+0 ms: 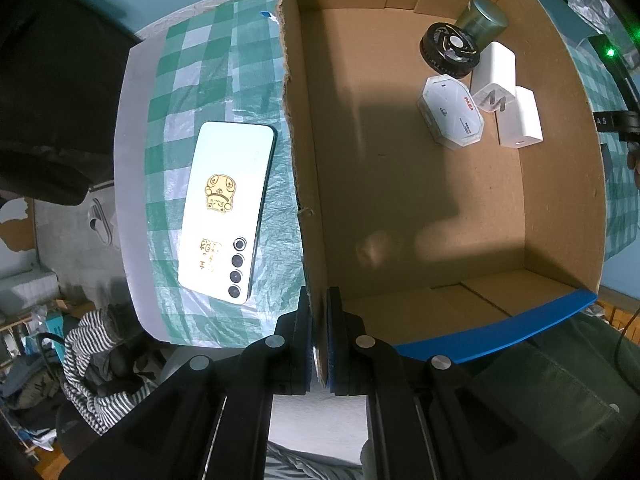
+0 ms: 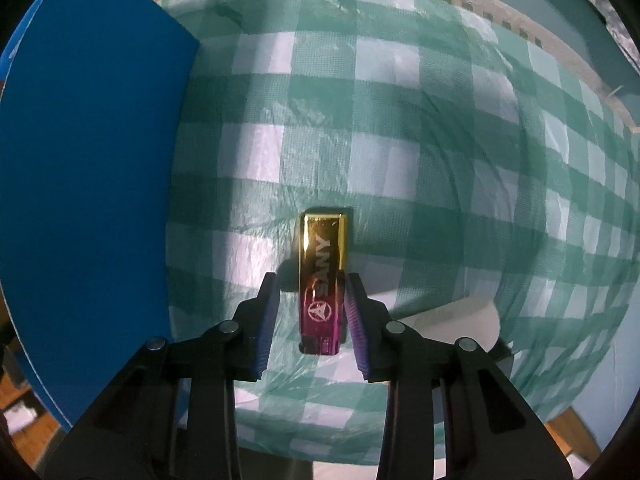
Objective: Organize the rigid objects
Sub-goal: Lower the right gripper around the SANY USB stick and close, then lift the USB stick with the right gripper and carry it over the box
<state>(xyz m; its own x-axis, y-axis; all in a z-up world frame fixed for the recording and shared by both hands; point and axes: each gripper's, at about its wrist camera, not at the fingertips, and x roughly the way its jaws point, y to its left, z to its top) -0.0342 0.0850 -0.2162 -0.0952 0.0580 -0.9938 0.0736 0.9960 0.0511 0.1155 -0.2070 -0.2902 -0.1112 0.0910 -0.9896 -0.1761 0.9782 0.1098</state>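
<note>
Clamping box wall [image 1: 304, 184], left gripper [image 1: 319, 300]; phone [image 1: 228, 208] just beside.

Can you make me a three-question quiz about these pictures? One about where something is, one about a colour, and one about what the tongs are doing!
1. Where is the white phone?
A. On the checked cloth beside the cardboard box
B. Inside the cardboard box
C. On the floor

2. What colours are on the memory stick?
A. Black and white
B. Gold and pink
C. Green and blue

3. What are the left tongs doing?
A. Standing wide open
B. Holding the white phone
C. Shut on the cardboard box wall

Answers:
1. A, as it lies flat on the cloth outside the box wall.
2. B, gold at the far end and pink near the tongs.
3. C, the wall's edge runs between the closed pads.
</note>
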